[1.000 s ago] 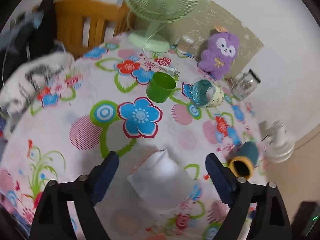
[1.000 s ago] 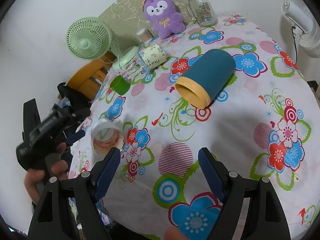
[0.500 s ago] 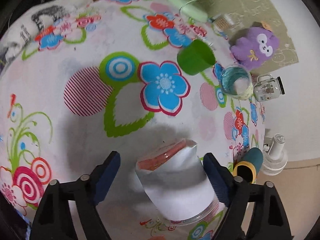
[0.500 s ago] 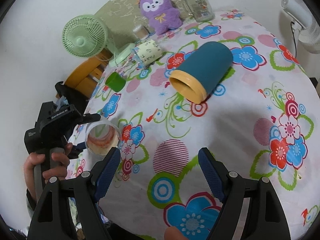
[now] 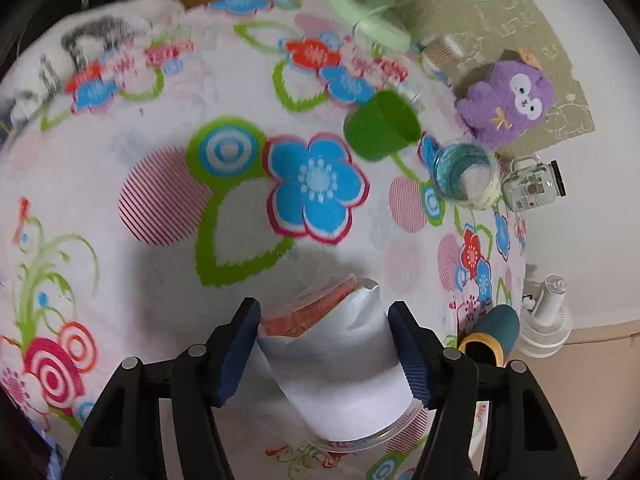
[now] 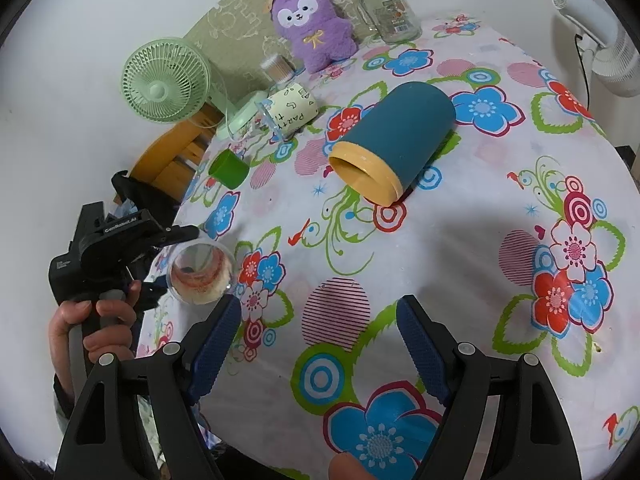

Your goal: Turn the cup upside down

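A clear plastic cup with a white paper sleeve (image 5: 340, 364) sits between the blue pads of my left gripper (image 5: 324, 344), which is shut on it. The cup is tilted, its mouth pointing back toward the camera and its reddish base toward the table. In the right wrist view the same cup (image 6: 200, 272) shows at the table's left edge, held off the cloth by the left gripper (image 6: 120, 248). My right gripper (image 6: 318, 340) is open and empty above the flowered tablecloth (image 6: 440, 264).
A teal cup with a yellow rim (image 6: 394, 144) lies on its side mid-table. A green cup (image 6: 229, 168), a printed cup (image 6: 290, 110), a glass jar (image 6: 388, 8), a purple plush (image 6: 312, 24) and a green fan (image 6: 166, 80) stand farther back. A white fan (image 6: 600, 32) is right.
My left gripper has closed on the sleeved cup and lifted and tilted it, so its mouth now faces the camera. The right gripper has stayed nearly still.
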`<state>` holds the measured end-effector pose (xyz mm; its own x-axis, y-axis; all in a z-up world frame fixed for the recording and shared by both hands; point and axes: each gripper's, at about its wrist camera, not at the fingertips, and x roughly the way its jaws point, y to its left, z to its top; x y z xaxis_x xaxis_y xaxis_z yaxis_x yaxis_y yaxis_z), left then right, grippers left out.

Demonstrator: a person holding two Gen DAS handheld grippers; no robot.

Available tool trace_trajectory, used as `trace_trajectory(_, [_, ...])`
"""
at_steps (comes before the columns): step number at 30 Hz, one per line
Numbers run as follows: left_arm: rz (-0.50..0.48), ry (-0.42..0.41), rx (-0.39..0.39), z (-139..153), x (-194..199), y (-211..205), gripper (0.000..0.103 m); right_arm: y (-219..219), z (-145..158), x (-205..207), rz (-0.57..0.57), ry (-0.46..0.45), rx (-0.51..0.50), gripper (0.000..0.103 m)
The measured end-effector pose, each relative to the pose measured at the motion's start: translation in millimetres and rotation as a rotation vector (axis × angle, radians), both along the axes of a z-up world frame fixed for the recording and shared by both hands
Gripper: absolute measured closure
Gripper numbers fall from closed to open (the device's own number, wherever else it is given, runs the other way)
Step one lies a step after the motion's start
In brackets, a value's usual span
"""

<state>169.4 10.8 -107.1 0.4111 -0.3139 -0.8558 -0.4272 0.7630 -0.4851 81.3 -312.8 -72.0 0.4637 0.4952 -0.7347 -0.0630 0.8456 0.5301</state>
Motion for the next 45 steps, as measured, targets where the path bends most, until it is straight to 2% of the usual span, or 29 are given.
trace_trajectory(4, [0.003, -0.103, 0.177, 25.9, -8.2, -7.2, 0.035, 1.3, 0.8, 0.0, 0.002, -0.007, 0.009, 0.021])
trace_trajectory(8, [0.006, -0.189, 0.363, 38.4, -17.2, -20.6, 0.035, 7.2, 1.3, -0.7, 0.018, -0.011, 0.014, 0.021])
trace_trajectory(11, [-0.013, -0.232, 0.473, 38.0, -23.5, -35.8, 0.035, 10.9, 3.6, -1.9, 0.026, -0.022, 0.007, 0.021])
trace_trajectory(15, [-0.055, -0.281, 0.579, 35.4, -31.5, -57.4, 0.035, 15.6, 9.4, -4.5, 0.041, -0.052, -0.027, 0.021])
trace_trajectory(23, [-0.112, -0.322, 0.638, 34.3, -41.2, -82.3, 0.035, 31.6, 15.3, -11.7, 0.124, -0.11, -0.11, 0.021])
trace_trajectory(30, [-0.118, -0.317, 0.637, 27.3, -48.3, -86.3, 0.035, 45.3, 9.3, -14.4, 0.186, -0.11, -0.158, 0.021])
trace_trajectory(38, [-0.124, -0.347, 0.66, 26.5, -58.8, -94.7, 0.034, 42.6, 6.3, -16.3, 0.184, -0.101, -0.162, 0.021])
trace_trajectory(45, [-0.168, -0.356, 0.651, 24.9, -65.9, -106.8, 0.025, 35.3, 5.5, -17.7, 0.17, -0.093, -0.163, 0.021])
